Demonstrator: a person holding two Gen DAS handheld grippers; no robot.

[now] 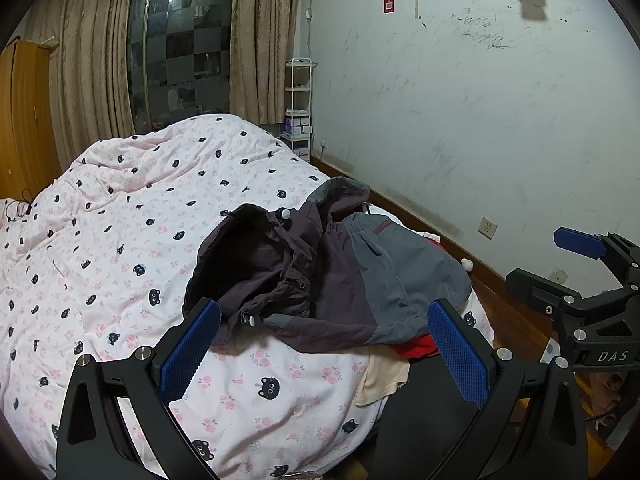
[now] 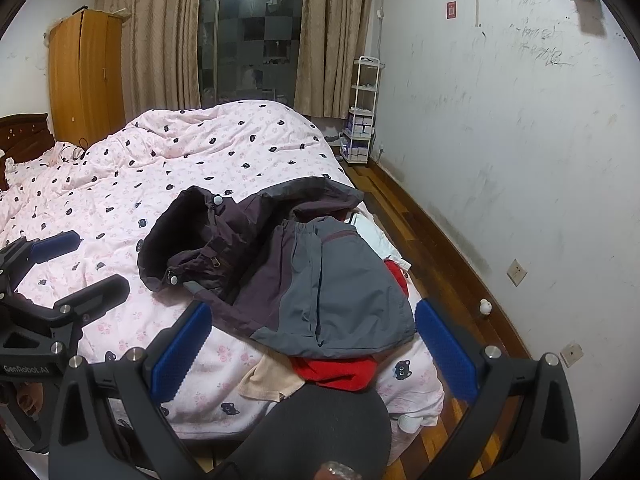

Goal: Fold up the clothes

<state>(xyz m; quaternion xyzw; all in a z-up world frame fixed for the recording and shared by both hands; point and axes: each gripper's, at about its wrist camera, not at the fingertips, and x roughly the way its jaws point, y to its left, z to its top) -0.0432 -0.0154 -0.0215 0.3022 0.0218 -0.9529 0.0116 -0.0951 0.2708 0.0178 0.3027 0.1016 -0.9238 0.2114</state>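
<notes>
Both tools, left [image 1: 324,354] and right [image 2: 314,350], spread wide and empty short of the crumpled purple-grey jacket [image 2: 280,268] heaped at the bed's [image 2: 200,152] corner over red [image 2: 336,372] and beige [image 2: 268,382] garments; a careless pinch likely drags those along or off the edge.

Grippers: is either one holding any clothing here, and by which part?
Nothing is held. The left gripper and right gripper are both open, short of the hooded jacket on the bed.

Each tool [image 1: 324,356] [image 2: 314,350] is matte black with silver screws and blue textured pads [image 1: 191,354]; white "DAS" and "GenRobot.AI" lettering.
</notes>
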